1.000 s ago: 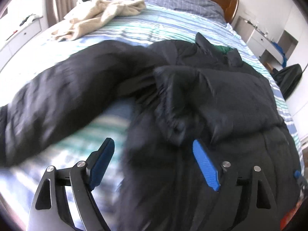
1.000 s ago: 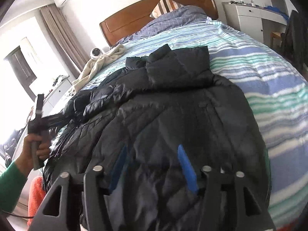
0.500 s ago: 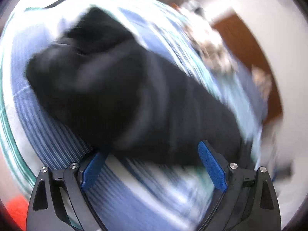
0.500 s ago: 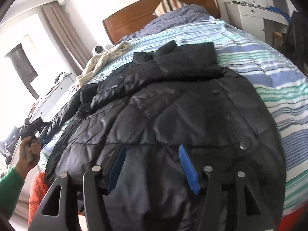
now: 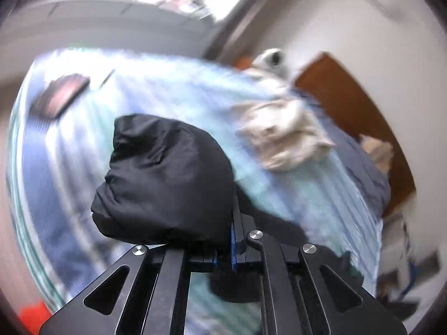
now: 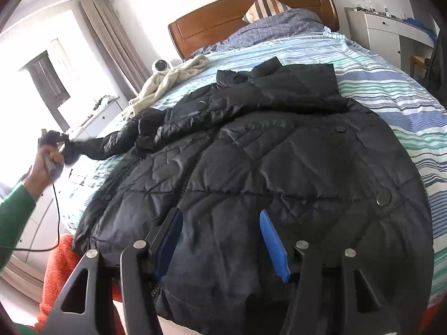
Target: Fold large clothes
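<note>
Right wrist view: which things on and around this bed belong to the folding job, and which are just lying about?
In the job:
- black quilted jacket
- its sleeve, clamped in the left gripper, whose jaws have just closed on the cuff
- right gripper, jaws open over the hem

Lying about:
- cream garment
- striped pillow
- small white camera
- orange cloth

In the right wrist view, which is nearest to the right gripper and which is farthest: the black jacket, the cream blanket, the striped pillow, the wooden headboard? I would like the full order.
1. black jacket, spread just beyond the right gripper
2. cream blanket, farther, on the bed's left side
3. striped pillow, at the head of the bed
4. wooden headboard, behind the pillow; these last two are nearly level.
</note>
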The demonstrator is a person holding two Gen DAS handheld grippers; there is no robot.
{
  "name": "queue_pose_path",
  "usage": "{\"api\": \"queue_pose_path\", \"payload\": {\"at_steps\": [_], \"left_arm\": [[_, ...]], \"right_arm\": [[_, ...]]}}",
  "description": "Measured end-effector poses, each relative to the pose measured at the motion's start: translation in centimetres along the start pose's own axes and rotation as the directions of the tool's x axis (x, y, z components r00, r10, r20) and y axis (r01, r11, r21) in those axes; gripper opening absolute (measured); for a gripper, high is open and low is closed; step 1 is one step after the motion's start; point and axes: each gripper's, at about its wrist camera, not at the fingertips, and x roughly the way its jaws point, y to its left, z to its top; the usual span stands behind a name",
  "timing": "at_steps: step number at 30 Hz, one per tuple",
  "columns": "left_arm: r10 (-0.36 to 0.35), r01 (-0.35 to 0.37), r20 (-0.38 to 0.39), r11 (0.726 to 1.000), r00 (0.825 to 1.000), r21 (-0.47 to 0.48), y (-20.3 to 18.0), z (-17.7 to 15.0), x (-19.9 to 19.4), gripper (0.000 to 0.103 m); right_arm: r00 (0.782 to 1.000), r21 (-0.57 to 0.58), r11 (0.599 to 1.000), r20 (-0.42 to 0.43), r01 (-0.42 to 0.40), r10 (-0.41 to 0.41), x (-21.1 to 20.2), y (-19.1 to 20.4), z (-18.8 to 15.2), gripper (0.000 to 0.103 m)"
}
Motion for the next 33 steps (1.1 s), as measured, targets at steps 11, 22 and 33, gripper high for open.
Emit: {"api": "queue_pose_path", "payload": {"at_steps": [11,22,33], "left_arm": [[-0.444,0.385,-0.085,0.648,0.892,0.657,-33.9,-10.4,-9.5,0.004],[-0.112,0.549,-0.548,0.353,0.829,0.757,-36.1,-38.4,-2.1,0.06],[-0.136,0.438,-0.425,0.449,0.895,0.779,-26.9,-28.6,-3.3,0.08]], "right_arm": [[0.999,0.034,0.999,0.052,-0.012,0.01,-2.1,-0.9,-0.8,0.059],[0.992,0.116,0.993,0.118,0.038,-0.052,-4.9,-3.8,-1.6,0.059],[0.987,0.165,0.984,0.131,0.072,-0.094,-4.8,-6.2,3.2,0.059]]}}
